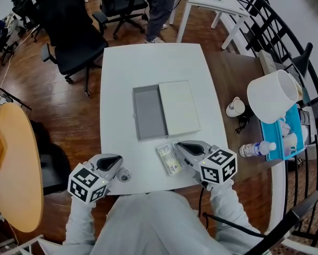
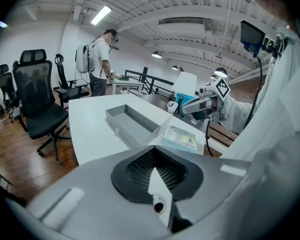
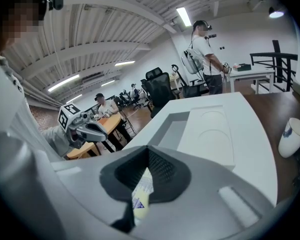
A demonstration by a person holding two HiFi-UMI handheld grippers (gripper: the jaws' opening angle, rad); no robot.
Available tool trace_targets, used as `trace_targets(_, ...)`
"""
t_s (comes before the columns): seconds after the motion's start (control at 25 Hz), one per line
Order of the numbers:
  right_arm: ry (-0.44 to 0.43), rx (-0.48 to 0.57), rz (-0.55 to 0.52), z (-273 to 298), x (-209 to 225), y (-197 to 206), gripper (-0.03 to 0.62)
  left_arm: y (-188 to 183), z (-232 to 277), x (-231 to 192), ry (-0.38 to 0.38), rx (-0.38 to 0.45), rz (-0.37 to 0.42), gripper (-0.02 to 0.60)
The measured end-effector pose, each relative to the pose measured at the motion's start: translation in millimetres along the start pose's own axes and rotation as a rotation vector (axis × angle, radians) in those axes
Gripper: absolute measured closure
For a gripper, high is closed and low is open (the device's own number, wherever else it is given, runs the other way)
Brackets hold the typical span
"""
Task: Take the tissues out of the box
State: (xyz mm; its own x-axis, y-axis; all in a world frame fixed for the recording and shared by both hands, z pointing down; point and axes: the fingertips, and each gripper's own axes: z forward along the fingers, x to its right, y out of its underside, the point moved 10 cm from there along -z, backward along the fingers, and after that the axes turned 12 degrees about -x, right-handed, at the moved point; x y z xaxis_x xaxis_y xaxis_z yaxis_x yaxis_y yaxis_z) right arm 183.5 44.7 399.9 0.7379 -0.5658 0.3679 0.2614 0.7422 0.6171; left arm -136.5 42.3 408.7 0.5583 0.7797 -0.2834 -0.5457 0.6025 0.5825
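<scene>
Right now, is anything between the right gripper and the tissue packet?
Nothing visible. The tissue packet lies on the table, outside the box, at the tips of the right gripper and showing in its jaw gap. Whether it is gripped is unclear.

Findings: the right gripper (image 1: 182, 146) lay over the right edge of the tissue packet (image 1: 170, 160), hiding that side; the print on the packet was too small to read. In the right gripper view only a narrow strip of the tissue packet (image 3: 141, 196) showed between the closed jaws. The small white piece (image 2: 157, 185) pinched in the left gripper (image 1: 117, 168) could not be identified. A standing person (image 1: 161, 4) was cut off at the top edge of the head view.
</scene>
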Motion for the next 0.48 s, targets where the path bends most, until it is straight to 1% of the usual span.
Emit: trace_targets(0.48,0.008,0.003,0.006,-6.7,1.5,2.3,0.592,-1.6,1.1,2.6,0.003,-0.004,0.005,0.568)
